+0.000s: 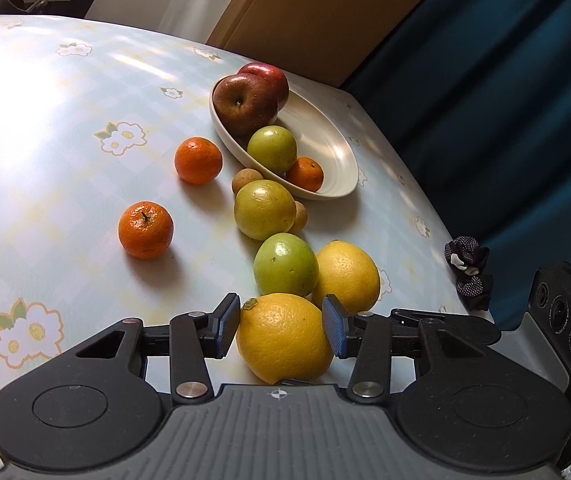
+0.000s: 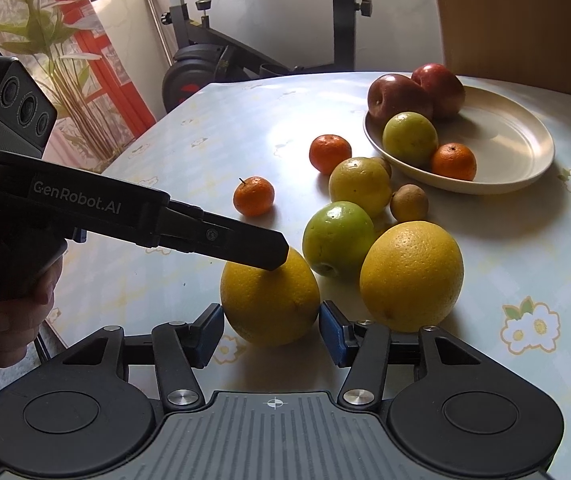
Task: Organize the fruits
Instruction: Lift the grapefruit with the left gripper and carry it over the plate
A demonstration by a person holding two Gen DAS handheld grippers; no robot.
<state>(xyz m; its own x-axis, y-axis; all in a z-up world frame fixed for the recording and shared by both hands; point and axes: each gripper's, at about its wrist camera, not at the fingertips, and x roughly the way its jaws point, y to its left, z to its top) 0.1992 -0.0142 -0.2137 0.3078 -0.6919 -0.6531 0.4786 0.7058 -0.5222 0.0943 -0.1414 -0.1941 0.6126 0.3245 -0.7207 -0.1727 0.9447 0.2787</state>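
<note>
Through my left wrist camera, my left gripper (image 1: 281, 330) brackets the nearest yellow orange (image 1: 283, 338) on the table (image 1: 45, 140), blue pads touching its sides, so I am grasping it. Through my right wrist camera, my right gripper (image 2: 270, 330) likewise clasps that same orange, while the bowl (image 2: 505, 148) sits beyond, holding apples.

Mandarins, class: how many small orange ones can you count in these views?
3. One mandarin lies in the bowl beside a green fruit; two lie on the table, left of the bowl. Others may hide behind larger fruit.
</note>
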